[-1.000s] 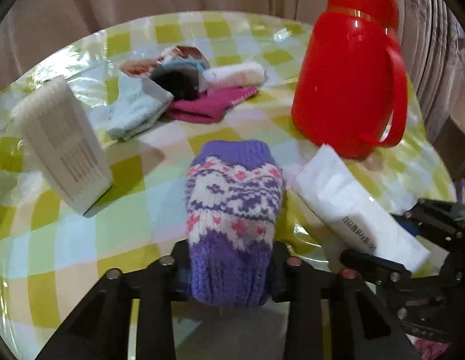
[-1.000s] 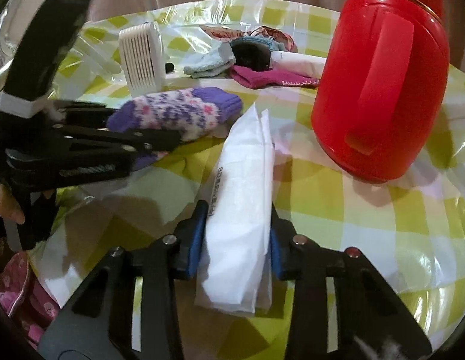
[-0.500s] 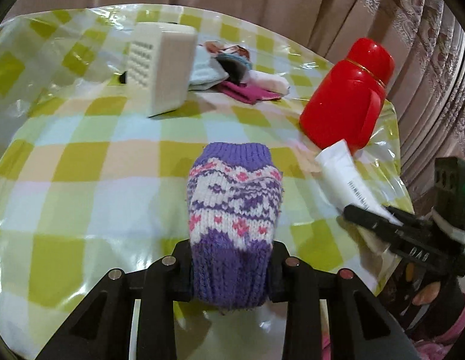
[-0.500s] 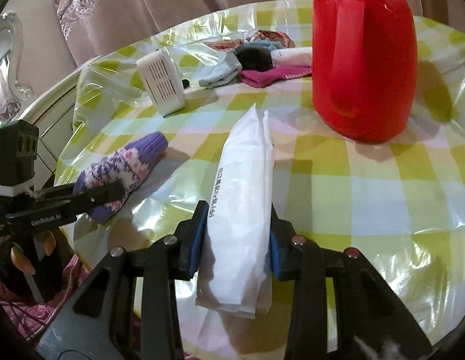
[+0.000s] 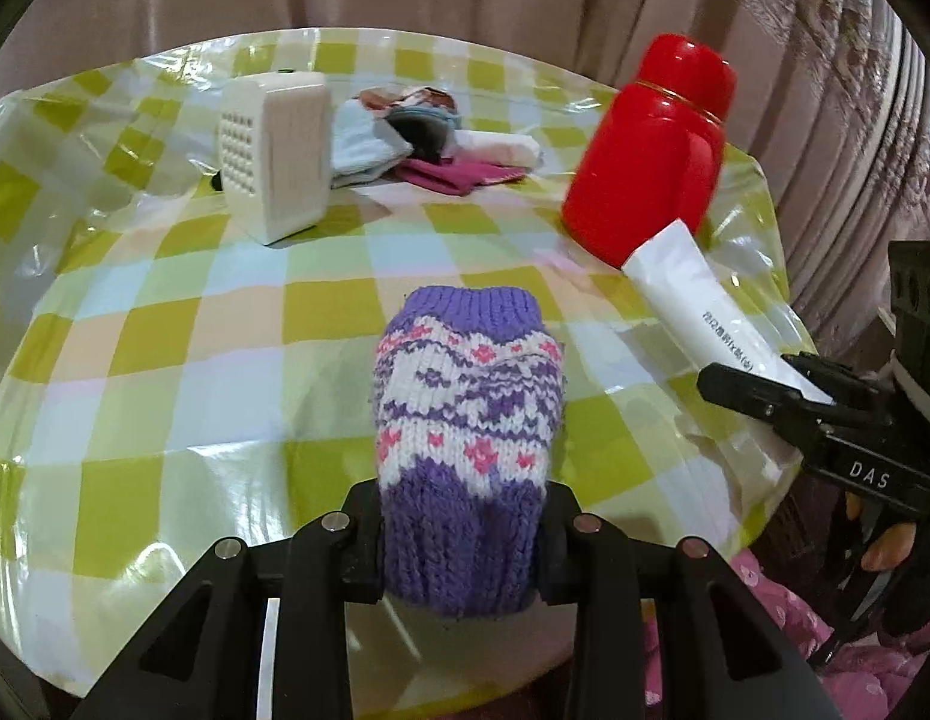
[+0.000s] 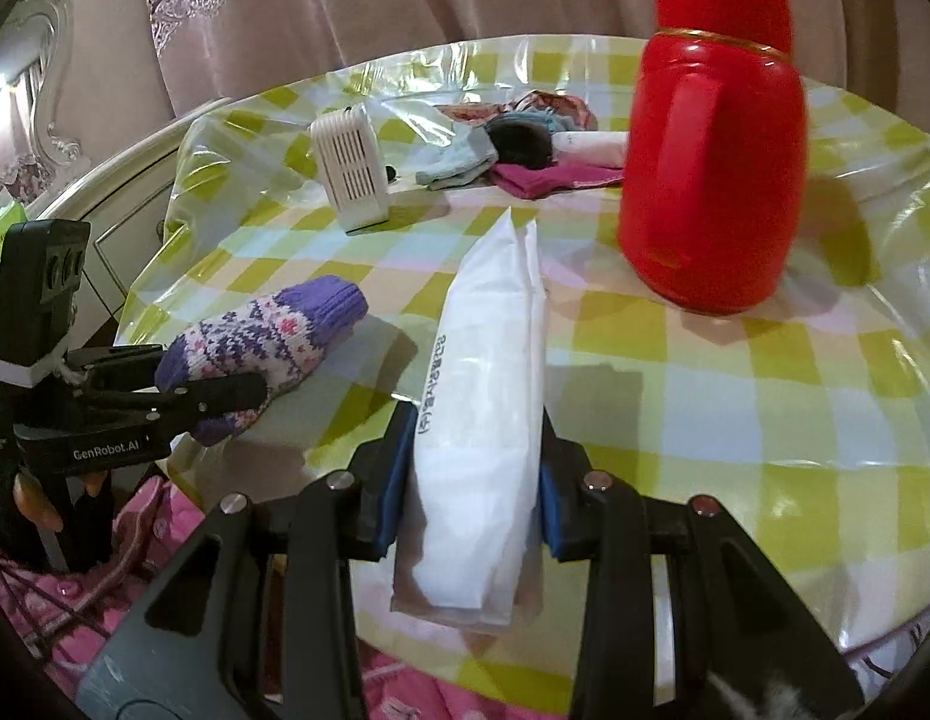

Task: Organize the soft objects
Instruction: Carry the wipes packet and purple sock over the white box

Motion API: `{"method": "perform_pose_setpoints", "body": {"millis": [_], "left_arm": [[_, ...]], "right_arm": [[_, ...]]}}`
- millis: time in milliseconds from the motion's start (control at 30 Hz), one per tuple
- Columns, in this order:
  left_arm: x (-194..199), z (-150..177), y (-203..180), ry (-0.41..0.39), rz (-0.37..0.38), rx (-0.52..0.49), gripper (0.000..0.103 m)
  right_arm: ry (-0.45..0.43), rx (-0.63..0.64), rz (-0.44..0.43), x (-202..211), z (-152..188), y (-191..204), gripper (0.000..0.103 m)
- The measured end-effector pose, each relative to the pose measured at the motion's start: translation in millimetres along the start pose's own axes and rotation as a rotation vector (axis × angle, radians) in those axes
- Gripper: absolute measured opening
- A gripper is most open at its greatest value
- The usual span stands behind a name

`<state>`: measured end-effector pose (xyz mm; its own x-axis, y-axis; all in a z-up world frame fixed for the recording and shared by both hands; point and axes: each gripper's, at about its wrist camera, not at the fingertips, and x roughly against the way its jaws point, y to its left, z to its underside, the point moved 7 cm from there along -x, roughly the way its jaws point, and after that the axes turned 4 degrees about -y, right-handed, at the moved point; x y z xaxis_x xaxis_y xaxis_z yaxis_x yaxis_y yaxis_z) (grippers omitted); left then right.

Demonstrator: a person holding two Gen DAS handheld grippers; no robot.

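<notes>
Right wrist alone: blue fingers clamping white packet; left's, mitten.

Woolly knit mitten, glossy tablecloth

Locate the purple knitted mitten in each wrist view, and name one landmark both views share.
Left wrist: the purple knitted mitten sits bottom centre, clamped in the left gripper.
Right wrist: the mitten is at centre left, its cuff pointing toward the table's middle.
Shared landmark: the red thermos, upper right in both views.
</notes>
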<state>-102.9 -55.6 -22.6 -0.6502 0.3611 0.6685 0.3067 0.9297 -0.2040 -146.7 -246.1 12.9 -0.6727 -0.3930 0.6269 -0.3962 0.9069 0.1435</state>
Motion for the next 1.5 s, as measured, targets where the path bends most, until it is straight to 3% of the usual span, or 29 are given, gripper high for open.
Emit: {"method": "perform_pose_setpoints", "body": {"millis": [400,733,1000,1233,1500], "left_arm": [[13,-1,-43,-0.005,0.043,-0.111,0.035],[17,-10,-102,-0.007,0.116,-0.267,0.035],[9,-8,-187,0.007,0.222,-0.487,0.035],[4,-1,-270,0.064,0.412,-0.59,0.035],[9,22,-336,0.09,0.485,-0.752,0.035]], "right_arm": [[-0.029,-0.062,0.073,59,26,-38,0.04],[-0.048,-0.138,0.153,100,51,-66,0.04],[-0.088,-0.228,0.291,142,67,-116,0.04],[-0.102,-0.321,0.422,186,94,-157,0.04],[-0.105,-0.384,0.526,219,118,-191,0.04]]}}
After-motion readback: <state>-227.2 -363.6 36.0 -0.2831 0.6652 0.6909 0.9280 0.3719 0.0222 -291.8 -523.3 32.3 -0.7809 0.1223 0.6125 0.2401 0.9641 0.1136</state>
